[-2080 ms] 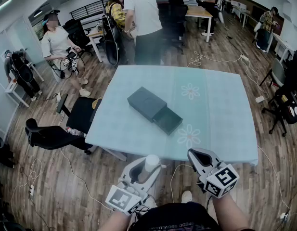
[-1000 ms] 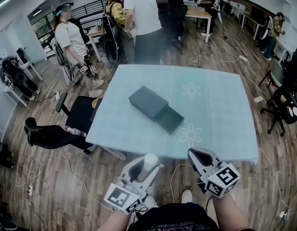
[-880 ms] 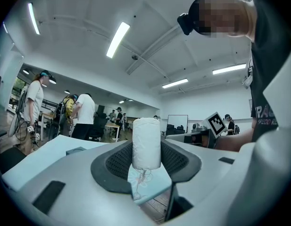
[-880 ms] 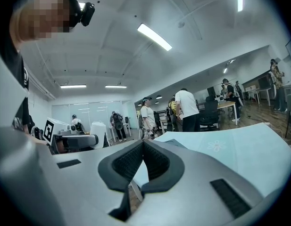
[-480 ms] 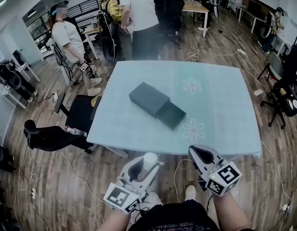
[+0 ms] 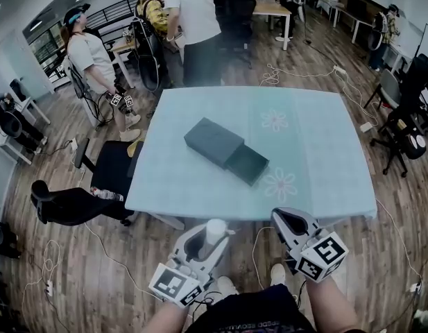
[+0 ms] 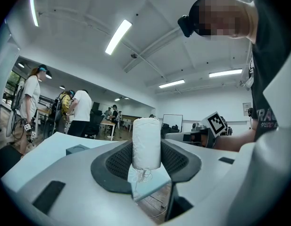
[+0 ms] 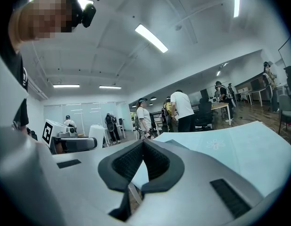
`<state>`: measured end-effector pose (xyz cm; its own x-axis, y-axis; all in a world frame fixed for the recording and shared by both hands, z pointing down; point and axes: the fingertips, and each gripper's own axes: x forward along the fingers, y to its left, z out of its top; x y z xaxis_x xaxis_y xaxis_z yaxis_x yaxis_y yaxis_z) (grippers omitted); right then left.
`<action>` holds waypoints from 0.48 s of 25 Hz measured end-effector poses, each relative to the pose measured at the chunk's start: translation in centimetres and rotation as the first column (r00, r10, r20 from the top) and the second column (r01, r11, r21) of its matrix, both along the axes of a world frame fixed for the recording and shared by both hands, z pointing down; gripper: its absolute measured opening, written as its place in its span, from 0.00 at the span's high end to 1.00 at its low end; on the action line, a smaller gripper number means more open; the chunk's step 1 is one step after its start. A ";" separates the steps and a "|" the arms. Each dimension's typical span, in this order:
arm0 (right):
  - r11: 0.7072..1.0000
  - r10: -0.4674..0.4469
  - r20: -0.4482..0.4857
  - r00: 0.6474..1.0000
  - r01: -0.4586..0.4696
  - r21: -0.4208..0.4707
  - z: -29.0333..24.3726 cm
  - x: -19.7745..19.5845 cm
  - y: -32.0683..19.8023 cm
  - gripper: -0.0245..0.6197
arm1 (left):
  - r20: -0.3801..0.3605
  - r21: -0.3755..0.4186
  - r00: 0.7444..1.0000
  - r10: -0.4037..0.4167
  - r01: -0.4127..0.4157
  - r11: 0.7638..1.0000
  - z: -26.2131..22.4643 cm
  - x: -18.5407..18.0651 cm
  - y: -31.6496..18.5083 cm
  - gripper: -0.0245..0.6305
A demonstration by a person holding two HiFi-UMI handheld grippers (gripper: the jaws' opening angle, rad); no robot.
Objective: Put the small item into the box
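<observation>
My left tool (image 6: pixel 214 236) is clenched on a small white roll (image 7: pixel 146 141), which stands upright between the pads, just off the near edge of the counter (image 6: pixel 318 165). My right tool (image 6: pixel 290 220) is pinched together with nothing in it, beside the left. The dark box (image 6: pixel 214 141) lies mid-counter at an angle, its drawer (image 6: pixel 247 164) pulled out toward me. Roll and box are well apart.

Tally at the table
One table (image 6: pixel 318 165), one dark drawer box (image 6: pixel 224 151), one white roll (image 6: pixel 215 231), two grippers: left gripper (image 6: pixel 208 240) and right gripper (image 6: pixel 290 222).
</observation>
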<state>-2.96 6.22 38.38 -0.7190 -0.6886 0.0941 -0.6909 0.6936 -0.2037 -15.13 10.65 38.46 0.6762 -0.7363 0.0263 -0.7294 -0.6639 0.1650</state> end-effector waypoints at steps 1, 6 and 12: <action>1.000 0.005 -0.001 1.000 -0.005 0.001 -0.1 -0.3 0.1 0.93 | -0.001 0.001 1.000 0.004 -0.004 1.000 0.0 -0.3 0.0 0.66; 0.999 0.033 -0.002 0.999 -0.033 0.010 -0.3 -1.5 0.6 0.93 | -0.003 0.003 1.000 0.028 -0.028 1.000 0.0 -1.7 0.3 0.66; 0.998 0.068 -0.005 0.998 -0.068 0.013 -0.3 -2.8 1.4 0.93 | -0.007 0.004 0.998 0.063 -0.063 0.998 0.1 -3.2 0.6 0.66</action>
